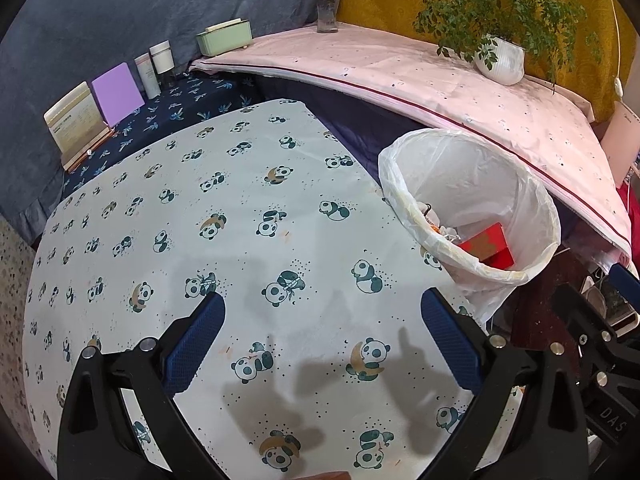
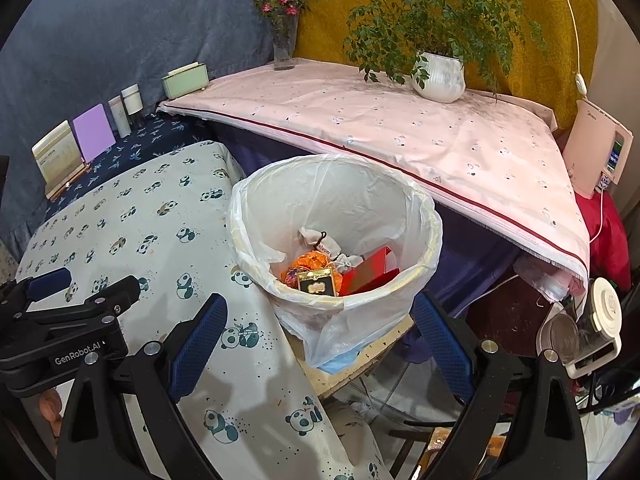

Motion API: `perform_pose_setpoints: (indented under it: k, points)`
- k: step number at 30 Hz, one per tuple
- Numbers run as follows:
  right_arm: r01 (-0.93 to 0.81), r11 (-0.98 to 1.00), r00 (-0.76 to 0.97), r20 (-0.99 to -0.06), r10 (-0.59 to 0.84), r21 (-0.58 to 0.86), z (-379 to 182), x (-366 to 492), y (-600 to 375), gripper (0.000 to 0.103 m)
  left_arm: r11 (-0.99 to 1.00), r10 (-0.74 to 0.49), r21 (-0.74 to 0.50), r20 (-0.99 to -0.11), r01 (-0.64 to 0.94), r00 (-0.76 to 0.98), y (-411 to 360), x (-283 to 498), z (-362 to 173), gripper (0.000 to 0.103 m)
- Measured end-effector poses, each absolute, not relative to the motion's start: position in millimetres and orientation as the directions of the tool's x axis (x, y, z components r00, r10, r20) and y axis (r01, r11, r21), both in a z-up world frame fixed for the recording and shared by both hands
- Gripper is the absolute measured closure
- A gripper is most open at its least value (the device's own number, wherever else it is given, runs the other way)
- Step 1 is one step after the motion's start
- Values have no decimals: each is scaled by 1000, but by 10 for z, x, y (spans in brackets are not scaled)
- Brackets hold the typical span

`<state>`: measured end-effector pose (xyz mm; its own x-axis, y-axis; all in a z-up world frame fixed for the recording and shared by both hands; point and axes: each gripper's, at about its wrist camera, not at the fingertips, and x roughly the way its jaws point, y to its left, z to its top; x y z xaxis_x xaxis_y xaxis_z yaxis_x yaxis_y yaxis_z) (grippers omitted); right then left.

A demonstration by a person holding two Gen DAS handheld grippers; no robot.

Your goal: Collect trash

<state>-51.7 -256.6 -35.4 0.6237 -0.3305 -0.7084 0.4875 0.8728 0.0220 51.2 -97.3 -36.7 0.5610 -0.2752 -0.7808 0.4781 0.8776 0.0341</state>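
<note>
**Both tools empty beside the lined bin**

From the left wrist view, the left tool [image 1: 322,320] was released, its blue fingers [image 1: 196,344] spread wide with nothing between them, held above the panda-print cloth of the bench [image 1: 224,216]. The bin [image 1: 472,208], lined with a white plastic bag, stood just off the bench's right edge. Inside it a red box [image 1: 486,246] lay against the near wall, with some crumpled pale scraps beside it. Part of the right tool [image 1: 592,328] showed at the right edge of this view; whether it was released or clenched could not be told from here. At the bench's far left corner stood a cream book [image 1: 74,120] and a purple card [image 1: 117,94] on a stand, with two white jars [image 1: 154,68] and a green box [image 1: 224,38] behind them.

From the right wrist view, the right tool [image 2: 320,322] was likewise released and empty, held above the near rim of the bin [image 2: 256,216]. In the bin lay the red box [image 2: 370,272], an orange wrapper [image 2: 310,264], a black-and-gold packet [image 2: 317,283] and a crumpled grey scrap [image 2: 310,236]. The left tool [image 2: 60,292] showed at the left, over the bench [image 2: 160,224]. Beyond the bin, a raised pink-covered surface [image 2: 400,128] carried a potted plant [image 2: 439,76] and a vase of flowers [image 2: 284,44].
</note>
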Motion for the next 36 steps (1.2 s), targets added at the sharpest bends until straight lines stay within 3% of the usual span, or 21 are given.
perform_pose_setpoints:
  k: [36]
  points:
    - [483,875,630,-698,-341,8,-351,-560,-2470,12,881,-271,49,-763,471,586,-962,391,-369,9]
